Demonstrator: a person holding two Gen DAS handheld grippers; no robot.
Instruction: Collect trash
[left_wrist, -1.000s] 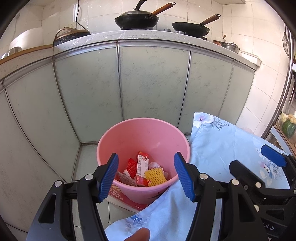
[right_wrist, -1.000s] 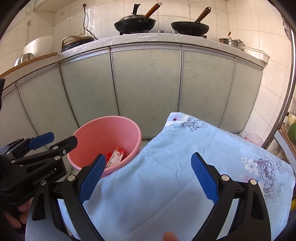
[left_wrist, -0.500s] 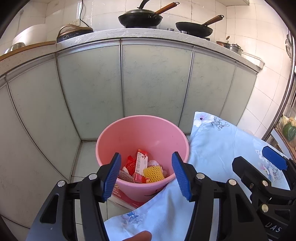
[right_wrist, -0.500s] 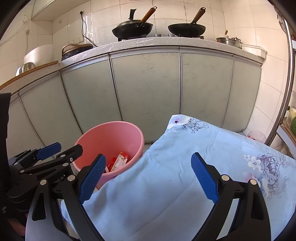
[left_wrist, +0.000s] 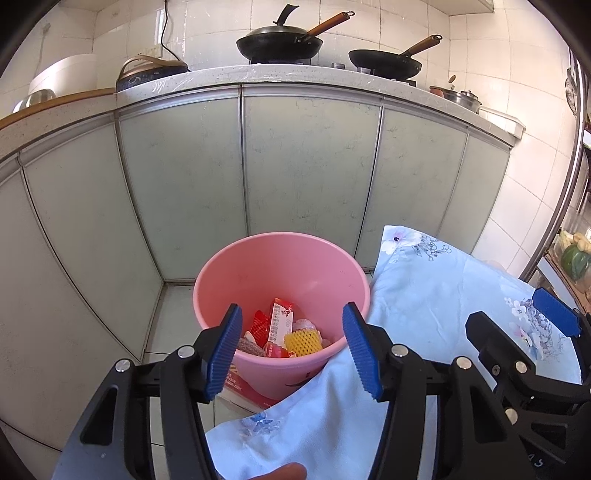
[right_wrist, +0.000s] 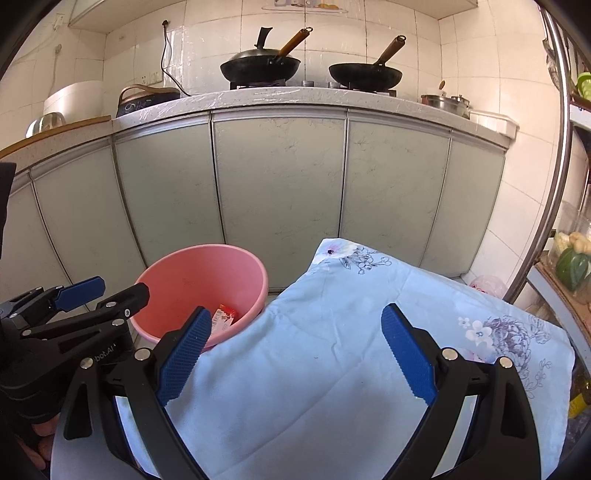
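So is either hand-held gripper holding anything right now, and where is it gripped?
Nothing is held. The left hand-held gripper is open above the pink bucket, and the right hand-held gripper is open over the blue cloth.

Both views bright, daylight from the right; wall tiles (right_wrist: 461, 55) wash out warm white. Sharp focus, no motion blur. Heavy fisheye: cabinet doors (left_wrist: 310, 166) bow, black vignette in the corners. Glare on the plastic-wrapped counter edge (right_wrist: 258, 98). Soft shadows only, inside the pink bucket (left_wrist: 284, 266).
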